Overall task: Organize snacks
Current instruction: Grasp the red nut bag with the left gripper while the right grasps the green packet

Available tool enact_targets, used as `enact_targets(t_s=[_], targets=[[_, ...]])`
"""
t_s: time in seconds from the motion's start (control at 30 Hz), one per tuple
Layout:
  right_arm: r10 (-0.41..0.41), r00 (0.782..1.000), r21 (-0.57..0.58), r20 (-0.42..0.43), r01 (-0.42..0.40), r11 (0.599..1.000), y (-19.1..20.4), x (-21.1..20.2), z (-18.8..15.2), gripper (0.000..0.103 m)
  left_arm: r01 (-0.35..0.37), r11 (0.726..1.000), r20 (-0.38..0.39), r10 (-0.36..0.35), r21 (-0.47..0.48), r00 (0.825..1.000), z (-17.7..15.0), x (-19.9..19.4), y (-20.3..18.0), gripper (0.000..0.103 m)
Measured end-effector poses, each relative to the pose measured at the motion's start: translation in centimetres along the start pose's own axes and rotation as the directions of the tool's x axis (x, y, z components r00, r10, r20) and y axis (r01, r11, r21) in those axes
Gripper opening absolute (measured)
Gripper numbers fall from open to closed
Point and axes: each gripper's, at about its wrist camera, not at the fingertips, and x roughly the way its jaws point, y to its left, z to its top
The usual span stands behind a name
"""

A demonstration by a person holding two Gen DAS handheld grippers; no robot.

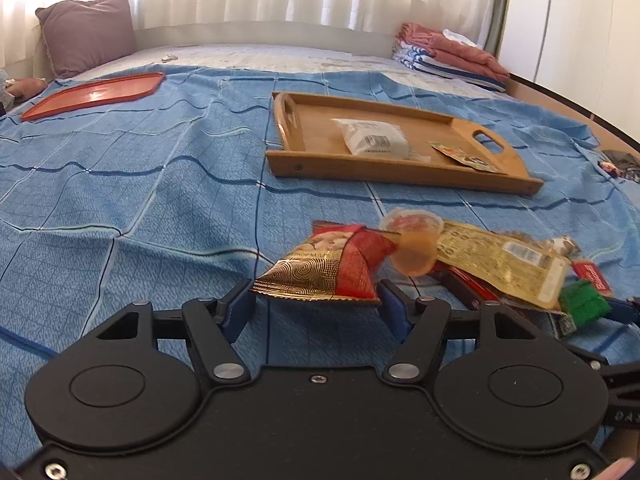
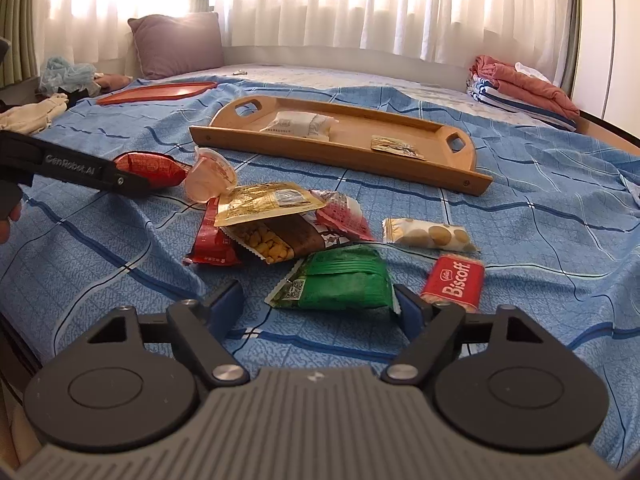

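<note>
left gripper (image 1: 316, 304) jaws pinch red-gold packet (image 1: 328, 270) | right gripper (image 2: 320, 304) jaws touch green packet (image 2: 344, 280), grip unclear

purple pillow (image 2: 176, 42) by white curtains (image 2: 360, 0); folded towels (image 2: 520, 88) at far right; blue checked bedspread (image 1: 120, 200).

You are working in a home bedroom: a bed (image 2: 540, 216) under a blue checked sheet, a pillow (image 2: 178, 42), folded laundry (image 2: 520, 88), curtained windows (image 2: 360, 0).

2 trays (image 2: 340, 152), 10 snacks (image 2: 344, 280)
</note>
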Motion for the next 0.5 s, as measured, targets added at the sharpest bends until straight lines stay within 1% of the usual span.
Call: enact_targets(t_s=[0.17,0.23,0.27,0.33,0.4,0.5], targets=[[-0.004,1.0,0.026,0.006,0.004,1.0,-0.4,-0.2,0.1,0.074,0.059,0.998,-0.01,-0.058,0.027,0.998,-0.8,-1.7,-0.9,0.065],[-0.018,1.0,0.031,0.011,0.018,0.999,-0.5,-0.3,0.2,0.075,0.067,0.997,0.012,-0.068,0.043,0.998,-0.9,-2.6,-1.3,0.072],[-0.03,0.999,0.029,0.012,0.029,0.999,-0.5,-0.3,0.2,0.075,0.059,0.997,0.032,-0.061,0.053,0.998,-0.8,-3.0,-1.5,0.075],[-0.05,0.999,0.019,0.015,0.05,0.999,-0.5,-0.4,0.3,0.079,0.027,0.997,0.085,-0.034,0.073,0.996,-0.4,-3.7,-1.8,0.087],[-0.073,0.997,0.006,0.025,0.073,0.997,-0.3,-0.3,0.4,0.078,-0.003,0.997,0.111,-0.006,0.082,0.994,0.1,-3.6,-1.9,0.089],[-0.096,0.995,-0.005,0.03,0.096,0.995,-0.1,-0.2,0.6,0.078,-0.009,0.999,0.102,0.004,0.049,0.995,0.8,-2.5,-1.7,0.089]])
